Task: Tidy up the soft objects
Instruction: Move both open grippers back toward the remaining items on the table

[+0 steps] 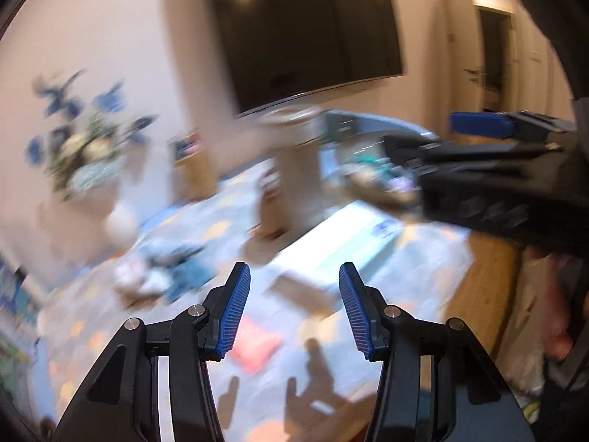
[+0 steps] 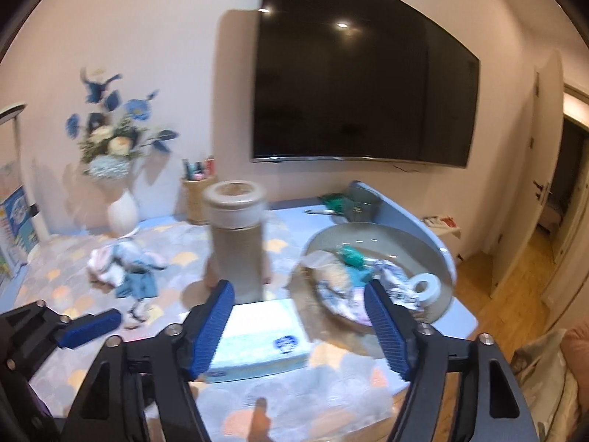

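Observation:
A heap of small soft cloths (image 2: 125, 263) in white, pink and blue lies on the patterned tablecloth at the left; it also shows blurred in the left wrist view (image 1: 162, 270). A round basket (image 2: 346, 294) at the right holds more soft items, teal and patterned. My right gripper (image 2: 300, 294) is open and empty above a pale tissue box (image 2: 257, 335). My left gripper (image 1: 294, 287) is open and empty above the table, with a pink cloth (image 1: 254, 346) below it. The right gripper (image 1: 478, 125) shows at the upper right of the left wrist view.
A tall beige canister (image 2: 235, 235) stands mid-table. A white vase of blue flowers (image 2: 121, 210), a woven pen holder (image 2: 197, 199), a grey dish (image 2: 386, 243) with a tape roll (image 2: 427, 285), and a wall TV (image 2: 360, 84) are behind. Wooden floor and a doorway lie right.

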